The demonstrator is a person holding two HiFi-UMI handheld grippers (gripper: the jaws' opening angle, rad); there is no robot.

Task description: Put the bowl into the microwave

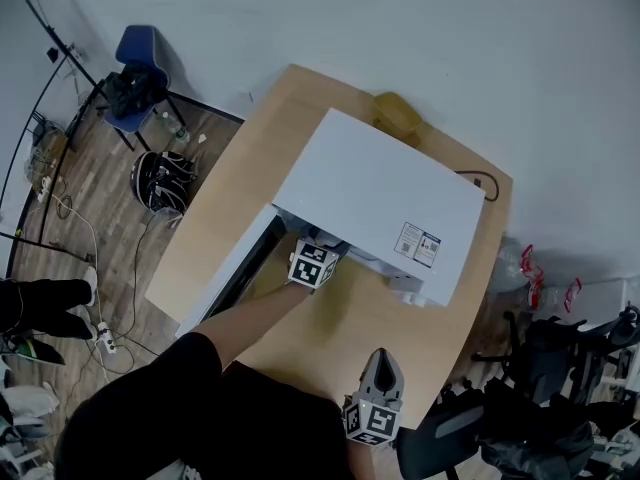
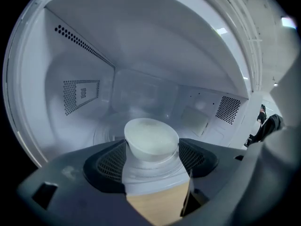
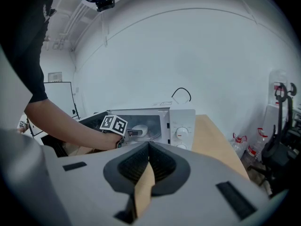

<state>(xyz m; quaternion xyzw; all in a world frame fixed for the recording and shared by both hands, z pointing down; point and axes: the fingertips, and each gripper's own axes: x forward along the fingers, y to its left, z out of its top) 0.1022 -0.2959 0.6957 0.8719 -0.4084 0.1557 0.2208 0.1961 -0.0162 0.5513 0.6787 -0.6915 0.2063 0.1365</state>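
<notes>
- The left gripper is reaching into the microwave, its jaws pressing on both sides of the white bowl, low in the cavity's middle.
- The bowl is looking light, stiff, smooth and probably slippery and breakable; gripping opposite sides just under the rim is seeming safest.
- The right gripper is hovering near the table's front edge, jaws together and empty.

A light wooden table stands against a white wall on brown plank flooring. A mustard-brown lump lies at its far edge, a black cable near its right corner. A blue chair carries a black bundle; beside it sits a round black basket. Clear bottles with red labels stand to the right.
</notes>
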